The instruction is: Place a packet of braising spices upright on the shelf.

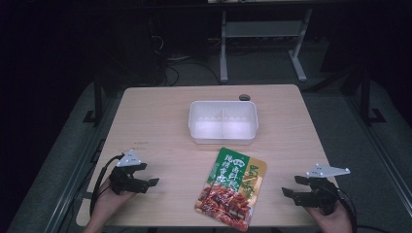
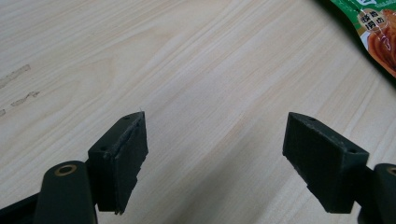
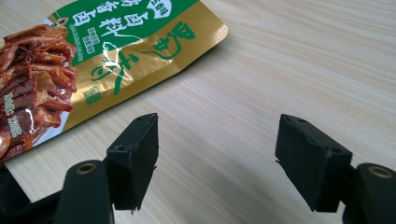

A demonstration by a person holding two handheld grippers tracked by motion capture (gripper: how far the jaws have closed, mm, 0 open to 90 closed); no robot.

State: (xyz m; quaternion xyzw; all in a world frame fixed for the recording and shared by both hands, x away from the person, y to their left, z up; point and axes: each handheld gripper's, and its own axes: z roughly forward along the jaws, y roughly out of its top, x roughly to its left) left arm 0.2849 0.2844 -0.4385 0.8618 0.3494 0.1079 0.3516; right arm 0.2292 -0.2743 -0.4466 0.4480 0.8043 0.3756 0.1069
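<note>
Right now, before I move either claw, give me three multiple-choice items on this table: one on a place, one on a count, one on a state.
1. Where does the green-and-gold foil food packet lie?
A. inside the tray
B. flat on the wooden table, between tray and near edge
C. in the left claw

2. How many compartments has the white plastic tray?
A. two
B. three
C. four

3. How do the left claw and right claw stand?
A. both open, holding nothing
B. both shut on the packet
C. left shut, right open

Answers: 1 B, the packet rests on bare wood nearer the person than the tray. 2 A, one divider splits it. 3 A, both gripper views show bare table between the jaws.
</note>
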